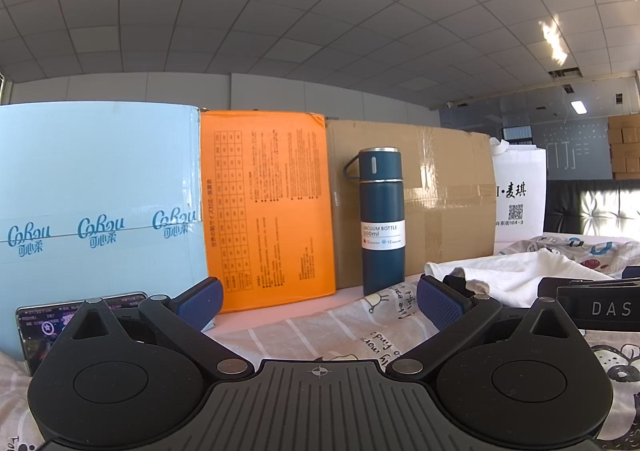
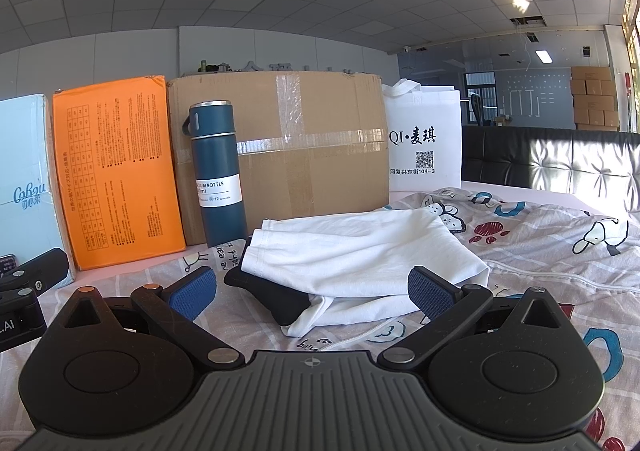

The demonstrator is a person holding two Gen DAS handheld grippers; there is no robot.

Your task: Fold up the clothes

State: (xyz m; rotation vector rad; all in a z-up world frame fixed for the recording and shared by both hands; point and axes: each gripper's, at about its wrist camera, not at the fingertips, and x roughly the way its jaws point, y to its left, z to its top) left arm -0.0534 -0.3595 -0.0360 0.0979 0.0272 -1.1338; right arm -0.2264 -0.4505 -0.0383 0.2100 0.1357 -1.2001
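Note:
A white garment [image 2: 360,255] with a black part [image 2: 276,297] lies crumpled on a cartoon-print sheet [image 2: 540,251], right in front of my right gripper [image 2: 312,293]. That gripper is open, low over the sheet, with nothing between its blue pads [image 2: 192,293]. In the left wrist view the same white garment [image 1: 520,271] lies ahead to the right, past my open left gripper [image 1: 320,301]. The left gripper rests over the sheet [image 1: 320,327] with nothing in it. The right gripper's black body [image 1: 596,305] shows at the right edge of the left wrist view.
Along the back stand a light-blue box [image 1: 96,203], an orange box [image 1: 268,207], a blue vacuum bottle [image 1: 382,219], a taped cardboard box [image 2: 320,147] and a white bag [image 2: 424,143]. A phone [image 1: 40,323] leans at the far left. A black sofa [image 2: 560,159] lies behind.

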